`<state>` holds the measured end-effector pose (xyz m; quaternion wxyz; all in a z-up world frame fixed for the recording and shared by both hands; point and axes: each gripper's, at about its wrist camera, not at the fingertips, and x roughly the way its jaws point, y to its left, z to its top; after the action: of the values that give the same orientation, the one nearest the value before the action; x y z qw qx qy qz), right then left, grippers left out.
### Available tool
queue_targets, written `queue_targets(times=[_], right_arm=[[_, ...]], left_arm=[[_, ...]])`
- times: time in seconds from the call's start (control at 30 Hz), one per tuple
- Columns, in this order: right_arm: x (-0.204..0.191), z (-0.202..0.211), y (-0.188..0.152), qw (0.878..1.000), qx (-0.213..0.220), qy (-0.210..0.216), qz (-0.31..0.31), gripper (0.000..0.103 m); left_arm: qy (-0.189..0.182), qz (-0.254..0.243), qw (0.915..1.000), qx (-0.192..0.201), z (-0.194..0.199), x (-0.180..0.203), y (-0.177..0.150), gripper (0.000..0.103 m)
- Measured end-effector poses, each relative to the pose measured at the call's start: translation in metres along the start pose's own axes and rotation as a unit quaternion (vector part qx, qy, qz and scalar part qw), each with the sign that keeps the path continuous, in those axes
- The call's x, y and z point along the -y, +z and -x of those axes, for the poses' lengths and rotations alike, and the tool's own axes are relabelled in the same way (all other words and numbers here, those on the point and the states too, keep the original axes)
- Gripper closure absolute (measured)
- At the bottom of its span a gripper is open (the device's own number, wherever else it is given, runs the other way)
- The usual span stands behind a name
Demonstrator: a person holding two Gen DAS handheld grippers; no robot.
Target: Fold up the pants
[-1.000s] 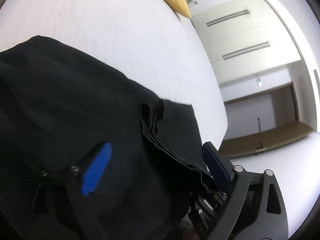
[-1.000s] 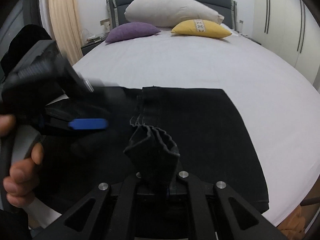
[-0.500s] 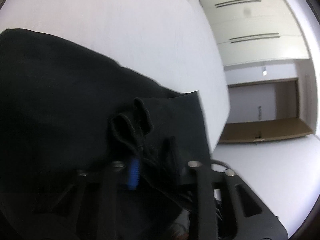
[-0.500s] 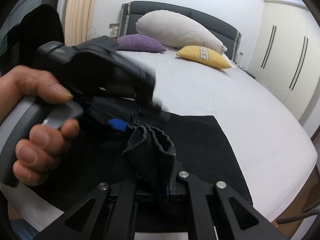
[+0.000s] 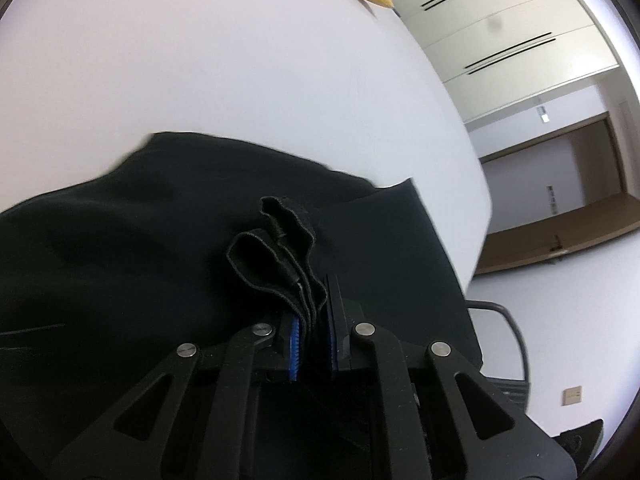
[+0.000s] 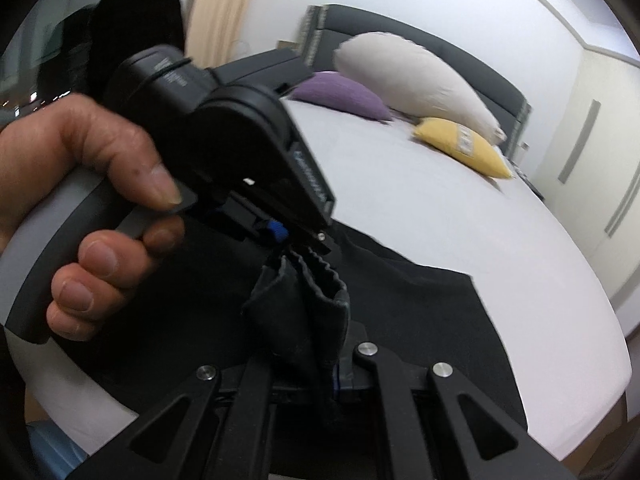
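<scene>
Both tools grip the same black pants, one bunch of edge layers each. Left tool point(image 5: 312, 340): its blue-padded fingers are pressed together on a gathered stack of hems or waistband layers, which stand up from between the jaws in loops. Right tool point(image 6: 320, 364): its jaws are likewise pinched on a ruffled wad of the black cloth that rises just ahead of them. Seen from the right wrist camera, the left hand point(image 6: 80, 208) wraps the grey handle of the other tool, which hovers just beyond the right tool's wad, so the two grips sit close together.

The pants point(image 5: 140, 248) lie spread on the white bed point(image 5: 200, 60), reaching toward its near edge and its wardrobe-side edge; the pinched portion is lifted off the rest. Holding all layers together at two nearby points probably keeps the edges aligned while the cloth is carried over for a fold.

At the head of the bed rest a purple pillow point(image 6: 340, 94), a long cream pillow point(image 6: 412, 80) and a yellow pillow point(image 6: 464, 146), well apart from the pants.
</scene>
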<state>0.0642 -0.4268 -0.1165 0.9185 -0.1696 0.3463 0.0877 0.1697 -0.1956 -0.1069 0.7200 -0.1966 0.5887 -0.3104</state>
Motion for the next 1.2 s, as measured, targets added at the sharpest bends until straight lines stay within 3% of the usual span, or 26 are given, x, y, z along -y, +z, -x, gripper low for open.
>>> queue_targets(times=[0.2, 0.3, 0.37, 0.53, 0.6, 0.73, 0.77, 0.93, 1.13, 1.2], right_arm=[[-0.024, -0.020, -0.002, 0.999, -0.029, 0.023, 0.017, 0.097], [-0.027, -0.019, -0.002, 0.999, -0.029, 0.027, 0.023, 0.097], [-0.029, -0.019, -0.001, 0.999, -0.028, 0.029, 0.026, 0.097], [-0.035, -0.021, -0.005, 0.998, -0.032, 0.033, 0.034, 0.097], [-0.019, -0.027, -0.007, 0.998, -0.034, 0.035, 0.033, 0.097], [-0.020, -0.027, -0.004, 0.998, -0.030, 0.040, 0.037, 0.097], [-0.019, -0.028, -0.004, 0.998, -0.030, 0.042, 0.038, 0.097], [-0.023, -0.032, -0.006, 0.997, -0.035, 0.051, 0.054, 0.097], [-0.021, -0.048, -0.013, 0.995, -0.055, 0.053, 0.064, 0.093], [-0.015, -0.047, -0.010, 0.995, -0.060, 0.067, 0.054, 0.087]], left_arm=[[0.021, 0.008, 0.9997, -0.001, 0.000, -0.018, -0.003, 0.095], [0.026, -0.001, 0.9996, 0.007, 0.000, -0.016, -0.010, 0.095], [0.027, 0.000, 0.9996, 0.009, -0.024, 0.003, -0.020, 0.095], [0.022, -0.006, 0.9997, 0.001, -0.018, -0.008, -0.027, 0.095], [0.021, -0.013, 0.9997, -0.008, -0.020, -0.009, -0.024, 0.094], [0.027, -0.023, 0.9993, -0.008, -0.012, -0.017, -0.027, 0.094], [0.030, -0.023, 0.9993, -0.007, -0.023, -0.003, -0.029, 0.094], [0.036, -0.021, 0.9991, -0.005, -0.029, -0.005, -0.037, 0.094], [0.027, -0.007, 0.9996, -0.004, -0.047, 0.005, -0.038, 0.090], [0.036, -0.009, 0.9993, 0.002, -0.040, 0.005, -0.039, 0.088]])
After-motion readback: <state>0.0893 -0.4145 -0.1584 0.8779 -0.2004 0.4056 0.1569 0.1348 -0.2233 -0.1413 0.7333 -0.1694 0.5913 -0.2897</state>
